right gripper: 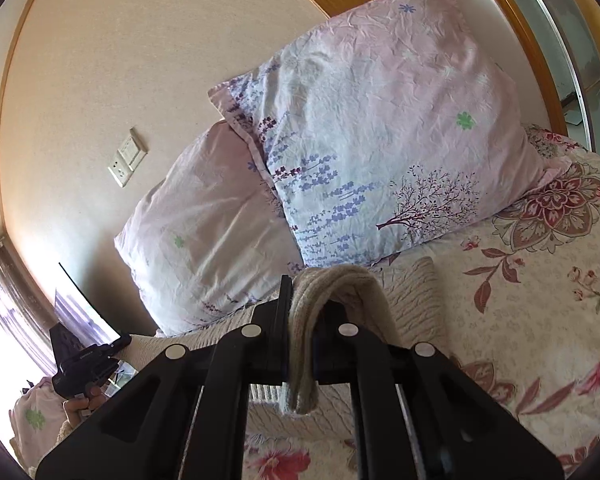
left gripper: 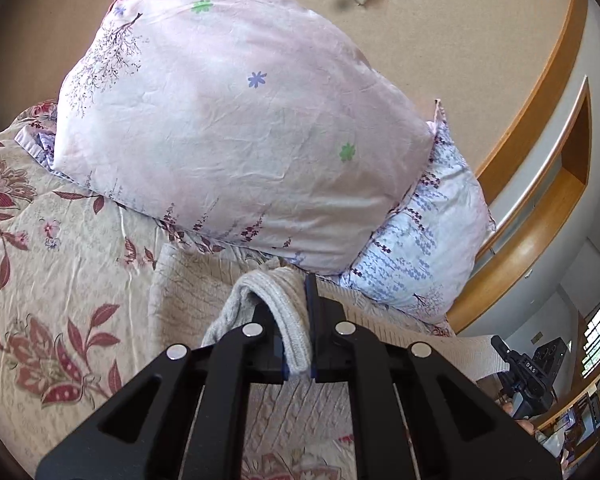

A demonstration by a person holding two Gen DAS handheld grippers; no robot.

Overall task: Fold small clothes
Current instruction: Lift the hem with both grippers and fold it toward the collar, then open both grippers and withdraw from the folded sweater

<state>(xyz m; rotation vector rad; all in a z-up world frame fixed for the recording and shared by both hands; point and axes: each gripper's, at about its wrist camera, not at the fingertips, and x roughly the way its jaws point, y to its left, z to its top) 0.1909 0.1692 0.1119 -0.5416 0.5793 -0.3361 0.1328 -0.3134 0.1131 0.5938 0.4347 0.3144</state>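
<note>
Both grippers' fingers were closed on a cream knit garment (left gripper: 288, 320) lifted over the bed (left gripper: 60, 260): left gripper (left gripper: 296, 344), right gripper (right gripper: 300, 344); soft, light and limp, it was probably best held at its thick ribbed edge

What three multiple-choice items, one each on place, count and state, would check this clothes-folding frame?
1. Where do the pillows lie?
A. at the bed's head, against the wall
B. on the floor
C. on a chair

2. How many pillows show?
A. one
B. two
C. four

3. How do the grippers stand?
A. both open and empty
B. one shut, one open
C. both shut on the knit garment

Key: 1 A, the pink pillow and the lavender-print pillow lean on the wall above the floral bedspread. 2 B, two show. 3 C, the left gripper and right gripper each pinch the beige knit garment.
</note>
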